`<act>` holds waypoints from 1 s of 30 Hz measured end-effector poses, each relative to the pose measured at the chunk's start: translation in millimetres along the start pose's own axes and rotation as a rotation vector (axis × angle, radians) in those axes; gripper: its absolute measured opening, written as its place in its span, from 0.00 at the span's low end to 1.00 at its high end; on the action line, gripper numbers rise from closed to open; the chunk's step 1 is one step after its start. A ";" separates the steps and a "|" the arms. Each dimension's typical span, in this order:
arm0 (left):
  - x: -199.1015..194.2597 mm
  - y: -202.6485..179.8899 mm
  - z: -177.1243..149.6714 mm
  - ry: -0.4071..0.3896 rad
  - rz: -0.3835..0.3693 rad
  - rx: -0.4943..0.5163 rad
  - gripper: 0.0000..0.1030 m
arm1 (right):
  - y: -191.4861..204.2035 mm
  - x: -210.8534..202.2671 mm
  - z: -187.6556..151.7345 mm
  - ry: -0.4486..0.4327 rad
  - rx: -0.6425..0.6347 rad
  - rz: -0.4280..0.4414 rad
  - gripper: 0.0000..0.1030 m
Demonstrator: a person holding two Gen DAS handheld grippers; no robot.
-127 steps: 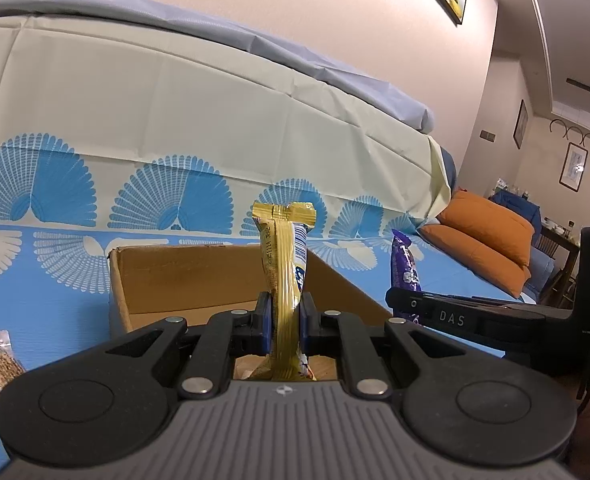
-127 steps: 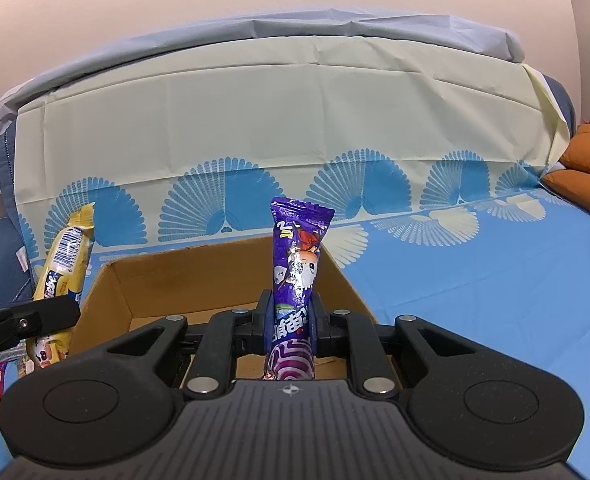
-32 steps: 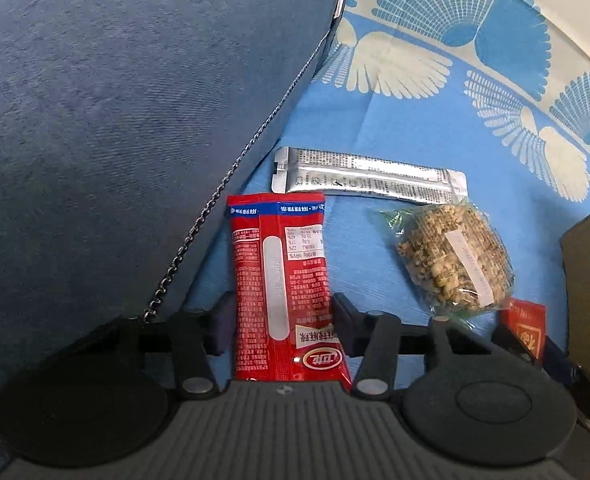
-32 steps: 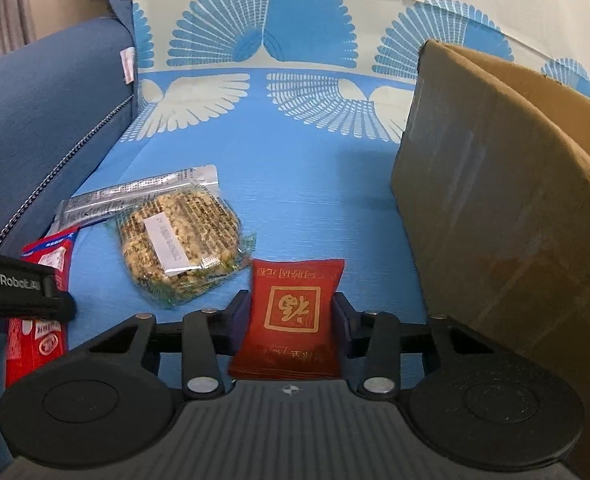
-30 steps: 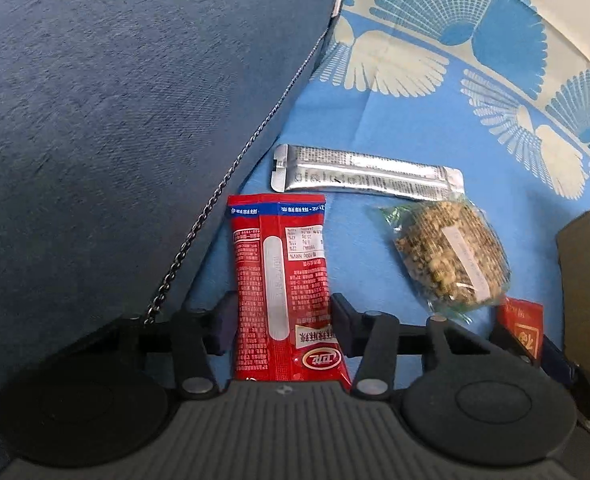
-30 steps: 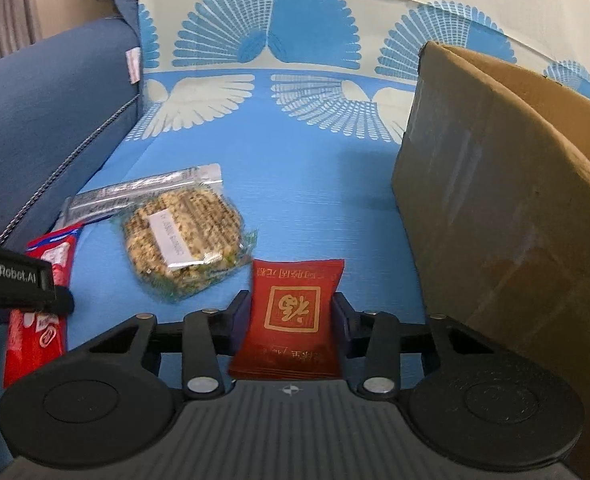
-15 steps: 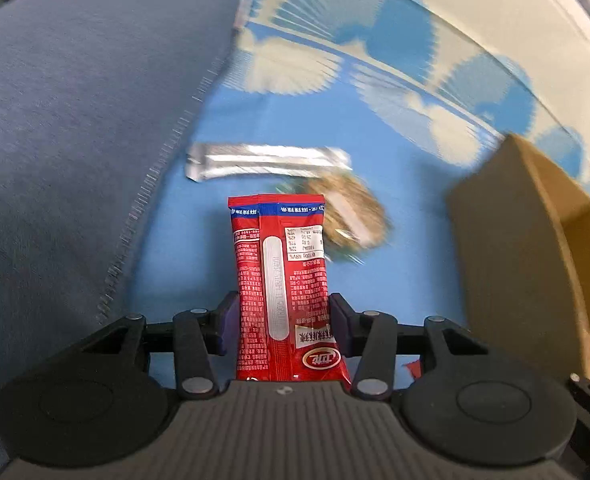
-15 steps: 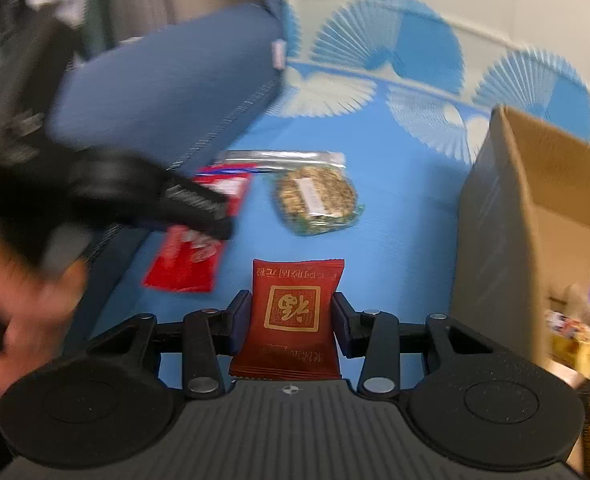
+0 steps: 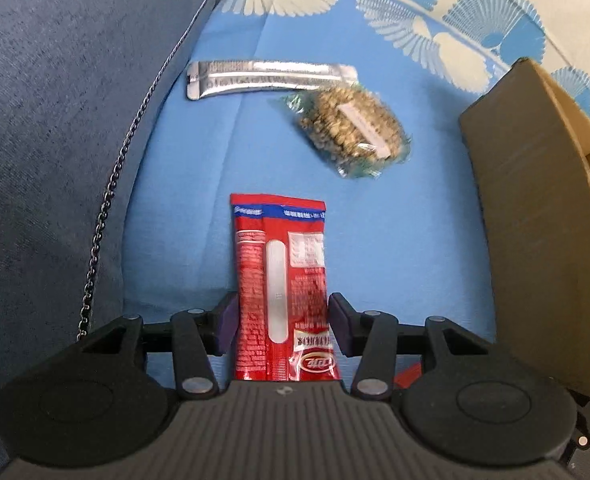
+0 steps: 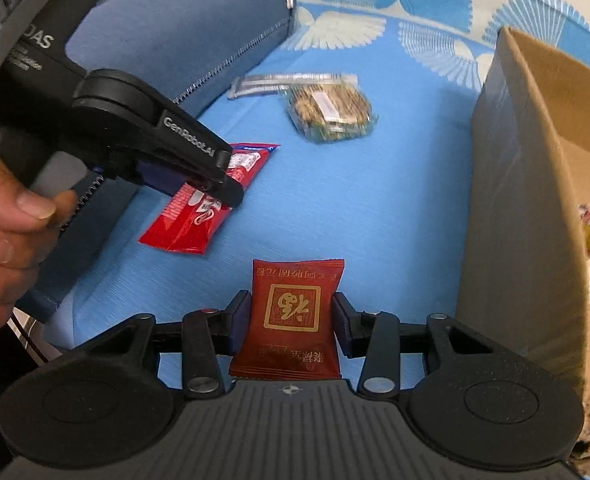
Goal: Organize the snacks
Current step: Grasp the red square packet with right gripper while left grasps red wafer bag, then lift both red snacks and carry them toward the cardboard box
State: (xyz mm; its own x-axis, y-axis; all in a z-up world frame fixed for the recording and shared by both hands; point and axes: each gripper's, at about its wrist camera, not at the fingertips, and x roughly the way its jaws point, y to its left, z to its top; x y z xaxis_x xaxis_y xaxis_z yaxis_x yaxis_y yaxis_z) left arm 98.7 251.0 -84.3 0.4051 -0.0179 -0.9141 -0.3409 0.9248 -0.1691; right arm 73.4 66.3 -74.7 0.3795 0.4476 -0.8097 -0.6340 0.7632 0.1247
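Tongs left (image 9: 283, 330): we grip the red sachet (image 9: 282, 292) across its width near the lower end, clear of the blue cloth (image 9: 395, 248).
Tongs right (image 10: 293, 326): we pinch the dark red packet (image 10: 295, 316) by both side edges, held above the cloth.
Left hand (image 10: 3, 216): seen in right view, wrapped round the left handle.
Box (image 9: 535, 216): cardboard, open top, just right of both held packs; some snacks inside, seen at the right view's edge.
Still on cloth: silver stick (image 9: 269, 78) and clear bag of grain crackers (image 9: 351, 132), touching each other, near the sofa arm (image 9: 55, 120).
Handling, our guess: all light, thin film, soft and slippery; sachet flops beyond the pads, so hold near the middle; cracker bag brittle, take it by the sealed edge, not the centre.
Next, our guess: carry both packs over the box wall and drop them in.
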 end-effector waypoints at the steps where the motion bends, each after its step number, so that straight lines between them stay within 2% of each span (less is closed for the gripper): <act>1: 2.3 0.4 0.9 0.003 -0.002 -0.004 0.54 | -0.8 2.6 0.0 0.013 0.009 0.004 0.44; 5: 4.8 -1.8 1.4 0.009 0.002 0.001 0.60 | -1.9 12.1 -1.9 0.061 0.022 -0.002 0.47; 9: 6.1 -7.7 1.9 0.012 0.010 0.030 0.66 | 1.1 12.9 -2.4 0.068 0.021 -0.015 0.47; 12: 7.5 -12.1 0.9 0.012 0.024 0.053 0.67 | 0.3 16.6 -2.1 0.081 0.026 -0.013 0.51; 26: 10.6 -17.7 -0.5 0.011 0.057 0.110 0.66 | 4.3 20.2 -5.0 0.100 -0.032 -0.038 0.49; 30: 9.7 -15.1 1.1 0.000 0.069 0.111 0.54 | 4.6 18.1 -4.5 0.084 -0.043 -0.052 0.44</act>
State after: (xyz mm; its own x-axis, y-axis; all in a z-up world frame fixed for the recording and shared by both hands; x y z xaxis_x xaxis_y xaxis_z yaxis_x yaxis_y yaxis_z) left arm 108.7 237.3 -90.1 0.3838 0.0476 -0.9222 -0.2720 0.9602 -0.0637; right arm 74.3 75.8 -91.4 0.3560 0.3662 -0.8597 -0.6437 0.7630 0.0584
